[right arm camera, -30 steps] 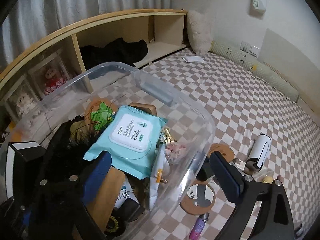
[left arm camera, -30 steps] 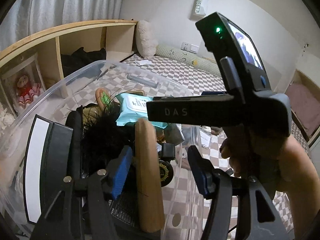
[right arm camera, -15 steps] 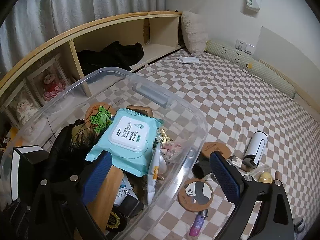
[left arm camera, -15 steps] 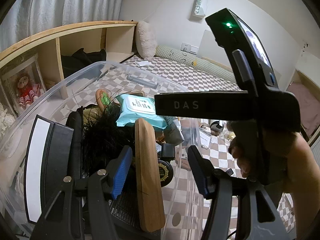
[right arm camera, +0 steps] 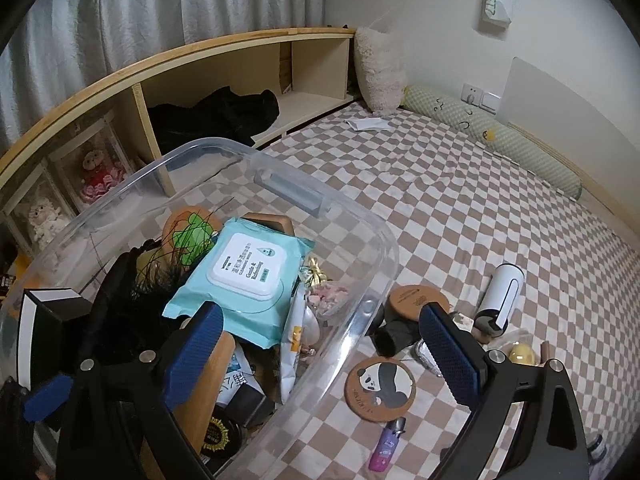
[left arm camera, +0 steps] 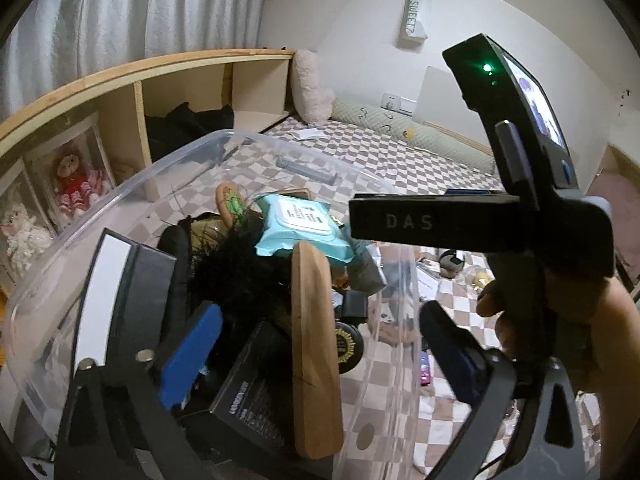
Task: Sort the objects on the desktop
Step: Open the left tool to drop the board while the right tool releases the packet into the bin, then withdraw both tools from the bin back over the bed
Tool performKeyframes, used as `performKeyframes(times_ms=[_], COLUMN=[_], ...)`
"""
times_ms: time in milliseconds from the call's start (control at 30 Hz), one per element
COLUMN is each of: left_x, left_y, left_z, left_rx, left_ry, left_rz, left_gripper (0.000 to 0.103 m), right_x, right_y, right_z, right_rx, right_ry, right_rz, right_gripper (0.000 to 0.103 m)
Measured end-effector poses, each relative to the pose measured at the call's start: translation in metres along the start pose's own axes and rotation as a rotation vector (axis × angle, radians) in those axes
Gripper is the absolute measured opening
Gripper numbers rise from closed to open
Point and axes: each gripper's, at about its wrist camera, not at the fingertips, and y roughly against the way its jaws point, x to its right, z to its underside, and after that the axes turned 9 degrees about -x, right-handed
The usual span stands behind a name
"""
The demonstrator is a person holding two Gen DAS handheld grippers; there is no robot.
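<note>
While both grippers gape, wipes (right arm camera: 244, 280) top the bin (right arm camera: 372, 304).

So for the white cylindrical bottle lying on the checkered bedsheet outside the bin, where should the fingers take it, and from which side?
Grip the white cylindrical bottle across the middle of its barrel, coming down from above. It lies on its side on the checkered bedsheet, so the fingers should straddle its round width rather than its long axis. Small clutter crowds its near end, so mid-body looks freer.
</note>
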Motion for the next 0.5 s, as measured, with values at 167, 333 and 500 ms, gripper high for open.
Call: performKeyframes(times_ms=[167,333,500], left_x=[0.004,0.007,0.014], left_y=[0.005,0.008,0.009], left_z=[0.001,0.002,0.004], left_rx=[0.017,0.018,0.017], left_ry=[-0.019,-0.029,-0.044], left_rz=[-0.019,-0.03,-0.035], left_gripper=[0.103,0.103,0.103], right_x=[0.004,0.009,0.022], right_y=[0.001,0.008,0.022], right_z=[0.002,0.006,0.015], right_rx=[0.006,0.013,0.04], right_ry=[-0.014,-0.026,-0.043], right_rz=[0.006,0.0,0.004], right_gripper=[0.103,0.103,0.103])
